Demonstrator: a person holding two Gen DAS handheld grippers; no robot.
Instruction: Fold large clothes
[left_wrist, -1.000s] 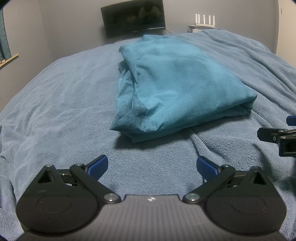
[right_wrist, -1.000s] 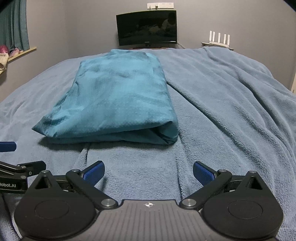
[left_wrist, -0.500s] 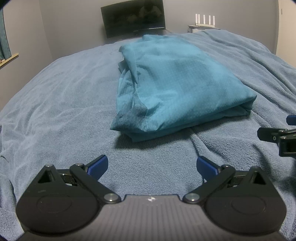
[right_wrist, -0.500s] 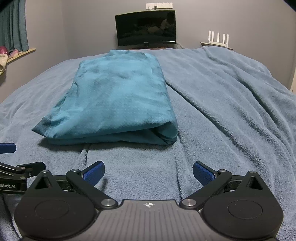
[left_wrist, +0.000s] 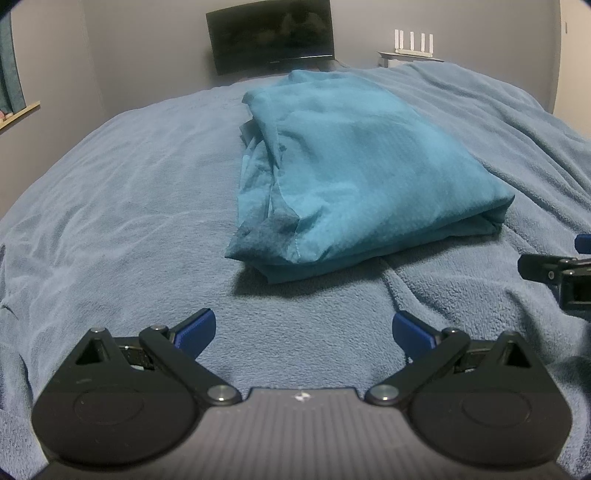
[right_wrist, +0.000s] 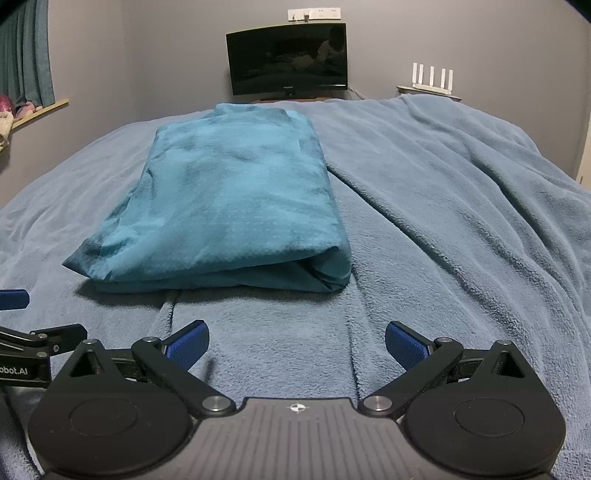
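A teal garment (left_wrist: 354, 173) lies folded into a thick rectangle on the blue fleece blanket (left_wrist: 122, 206); in the right wrist view the same folded garment (right_wrist: 236, 206) sits just ahead and to the left. My left gripper (left_wrist: 303, 330) is open, a short way in front of the garment's near corner, holding nothing. My right gripper (right_wrist: 295, 341) is open too, empty, close before the garment's near folded edge. Part of the right gripper (left_wrist: 557, 273) shows at the left view's right edge, and part of the left gripper (right_wrist: 33, 339) at the right view's left edge.
The blanket (right_wrist: 461, 206) covers the whole bed in soft ridges. Beyond the bed's far end stand a dark monitor (right_wrist: 288, 59) and a white router (right_wrist: 432, 75) against a grey wall. A curtain (right_wrist: 26, 55) and a wooden sill (right_wrist: 40, 110) are at the left.
Almost nothing: the right wrist view has crept very slightly upward. The garment lies as before and both grippers stay open.
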